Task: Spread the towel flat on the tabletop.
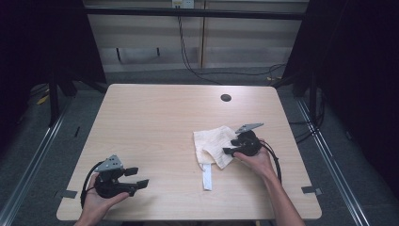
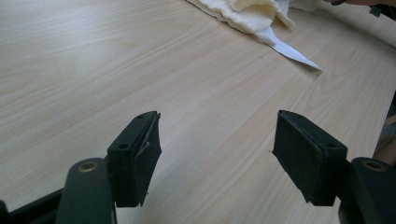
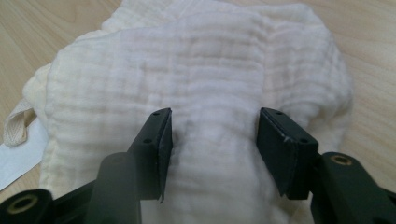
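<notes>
A crumpled cream cloth (image 1: 214, 143) lies right of the middle of the wooden table (image 1: 155, 117), with a white strap (image 1: 207, 176) trailing toward the front edge. My right gripper (image 1: 230, 146) rests on the cloth's right side. In the right gripper view its jaws (image 3: 215, 140) stand apart over the ribbed cloth (image 3: 196, 70), fabric between them but not pinched; the strap (image 3: 18, 154) lies at the left. My left gripper (image 1: 139, 177) is held near the front left corner, open and empty. In the left gripper view it (image 2: 217, 144) points across bare wood toward the cloth (image 2: 252, 11) and strap (image 2: 294, 51).
A round dark cable hole (image 1: 226, 98) sits near the table's back edge. Tape marks (image 1: 69, 193) (image 1: 311, 190) lie by the two front corners. Cables run across the floor behind the table, and dark frame posts stand at both sides.
</notes>
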Demonstrator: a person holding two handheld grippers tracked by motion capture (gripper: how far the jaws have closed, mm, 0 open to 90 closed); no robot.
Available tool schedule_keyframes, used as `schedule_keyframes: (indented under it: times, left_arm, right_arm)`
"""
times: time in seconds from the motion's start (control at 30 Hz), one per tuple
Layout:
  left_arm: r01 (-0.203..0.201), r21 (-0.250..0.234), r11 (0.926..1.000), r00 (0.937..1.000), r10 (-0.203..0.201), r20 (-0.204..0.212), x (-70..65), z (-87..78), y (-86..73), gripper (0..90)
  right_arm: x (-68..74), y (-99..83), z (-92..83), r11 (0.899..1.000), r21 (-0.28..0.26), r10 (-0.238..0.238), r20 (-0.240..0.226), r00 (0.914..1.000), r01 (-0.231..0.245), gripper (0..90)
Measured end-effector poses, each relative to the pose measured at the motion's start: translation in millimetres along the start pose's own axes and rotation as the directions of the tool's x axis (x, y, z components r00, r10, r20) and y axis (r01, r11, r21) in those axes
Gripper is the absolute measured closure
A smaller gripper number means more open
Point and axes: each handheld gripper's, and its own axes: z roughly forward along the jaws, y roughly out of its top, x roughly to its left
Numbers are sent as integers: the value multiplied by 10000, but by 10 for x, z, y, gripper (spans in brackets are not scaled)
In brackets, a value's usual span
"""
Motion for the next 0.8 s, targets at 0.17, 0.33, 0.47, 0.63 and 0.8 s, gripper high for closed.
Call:
schedule_keyframes:
  times: [0.17, 0.33, 0.47, 0.63, 0.8]
  left_arm:
    - [-43, 58, 10000, 10000, 43, 13, -6, 19, 5, 320]
    - [-76, 67, 9999, 10000, 76, 19, -9, 17, 3, 324]
    - [-80, 62, 9999, 10000, 80, 0, -4, 18, 5, 324]
    - [-162, 130, 9998, 9999, 163, -11, -18, 21, 5, 322]
    - [-133, 106, 9999, 9999, 132, 7, -11, 18, 4, 322]
  right_arm:
    - [40, 17, 5, 9985, 231, -500, 472, 9976, 489, 546]
    - [33, 13, -10, 9989, 262, -390, 477, 9981, 378, 673]
    - [21, 0, -25, 9994, 240, -248, 212, 9995, 243, 741]
    - [18, -47, -41, 9999, 36, 106, -181, 9998, -105, 789]
    - [35, -72, -62, 9997, -44, 233, -287, 9993, -234, 817]
